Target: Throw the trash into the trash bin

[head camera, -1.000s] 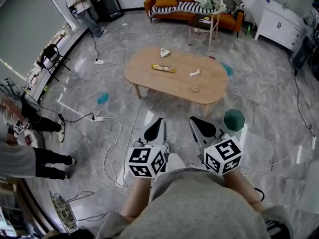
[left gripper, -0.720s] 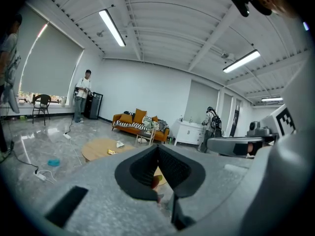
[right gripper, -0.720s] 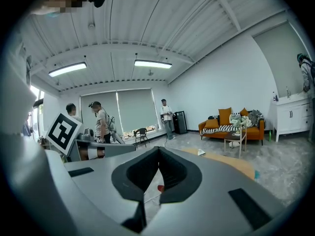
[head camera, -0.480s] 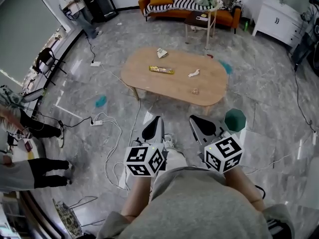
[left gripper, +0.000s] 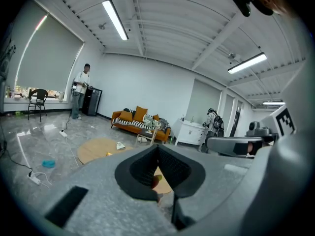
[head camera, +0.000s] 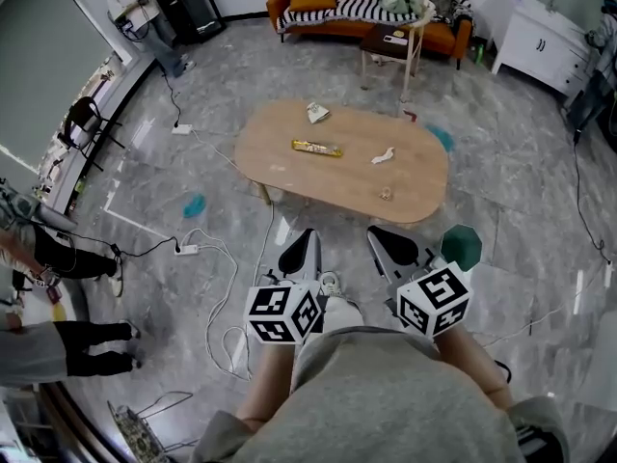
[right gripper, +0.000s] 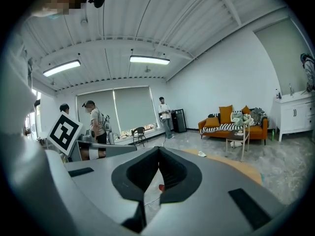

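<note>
A light wooden oval table (head camera: 289, 167) stands ahead of me on the grey marble floor. On it lie a crumpled white paper (head camera: 317, 113), a yellow wrapper (head camera: 316, 148), a white scrap (head camera: 384, 155) and a small crumb-like piece (head camera: 386, 194). A dark green trash bin (head camera: 462, 247) stands on the floor by the table's near right end, just right of my right gripper (head camera: 386, 244). My left gripper (head camera: 301, 249) is level with it, short of the table's near edge. Both are shut and empty; in the left gripper view (left gripper: 158, 146) and the right gripper view (right gripper: 158, 149) the jaws meet.
White cables and a power strip (head camera: 188, 250) trail over the floor to my left. Teal scraps (head camera: 195, 204) lie on the floor. An orange sofa (head camera: 366, 3), a small side table (head camera: 390, 41) and a white cabinet (head camera: 545, 32) stand beyond. People are at the left edge and far corner (head camera: 130, 3).
The table and the green bin have slid lower in the head view as I came closer. Both grippers stay shut, side by side in front of me.
</note>
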A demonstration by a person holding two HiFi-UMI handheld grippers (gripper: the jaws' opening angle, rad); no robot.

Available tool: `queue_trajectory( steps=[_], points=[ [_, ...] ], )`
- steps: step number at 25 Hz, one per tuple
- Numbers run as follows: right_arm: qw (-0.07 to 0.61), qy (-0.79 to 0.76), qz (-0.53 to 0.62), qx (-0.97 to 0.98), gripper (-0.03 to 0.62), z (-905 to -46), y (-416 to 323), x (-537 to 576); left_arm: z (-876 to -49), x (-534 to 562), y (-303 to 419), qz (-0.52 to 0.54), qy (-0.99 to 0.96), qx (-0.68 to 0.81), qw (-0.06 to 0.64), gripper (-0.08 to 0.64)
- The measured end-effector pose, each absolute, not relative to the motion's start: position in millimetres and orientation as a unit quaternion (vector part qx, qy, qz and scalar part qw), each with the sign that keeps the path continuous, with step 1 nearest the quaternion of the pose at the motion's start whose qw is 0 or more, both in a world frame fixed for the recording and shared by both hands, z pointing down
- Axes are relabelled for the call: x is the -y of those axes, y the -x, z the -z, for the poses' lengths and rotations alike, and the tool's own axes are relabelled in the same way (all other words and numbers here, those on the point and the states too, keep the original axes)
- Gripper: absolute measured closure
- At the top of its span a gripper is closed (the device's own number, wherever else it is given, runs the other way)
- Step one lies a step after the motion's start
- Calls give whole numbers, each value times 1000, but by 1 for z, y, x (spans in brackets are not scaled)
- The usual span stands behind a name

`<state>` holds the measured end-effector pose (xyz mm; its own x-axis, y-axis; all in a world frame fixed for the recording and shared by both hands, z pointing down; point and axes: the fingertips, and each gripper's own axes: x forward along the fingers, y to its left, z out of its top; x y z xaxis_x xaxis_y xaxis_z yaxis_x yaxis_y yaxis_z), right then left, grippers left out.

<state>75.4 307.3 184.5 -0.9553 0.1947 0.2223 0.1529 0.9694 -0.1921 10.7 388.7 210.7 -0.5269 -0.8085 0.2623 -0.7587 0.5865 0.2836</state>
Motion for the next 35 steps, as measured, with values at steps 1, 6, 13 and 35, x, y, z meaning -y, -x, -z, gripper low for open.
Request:
queue_trajectory(
  steps=[1,6,13,35],
  points=[
    [121,88,-85,985,583,-184,-69,-306,-211,-387,-4,68,-450,871,186,552],
    [123,88,-81,985,584,-185,-32,-303,-214,-381,31,69,-455,867,192,552],
    [127,74,-79,986,583,-187,18,-296,-219,-373,81,66,-464,860,200,552],
    [132,28,-96,986,584,-190,154,-288,-225,-364,223,59,-503,833,221,552]
  ],
)
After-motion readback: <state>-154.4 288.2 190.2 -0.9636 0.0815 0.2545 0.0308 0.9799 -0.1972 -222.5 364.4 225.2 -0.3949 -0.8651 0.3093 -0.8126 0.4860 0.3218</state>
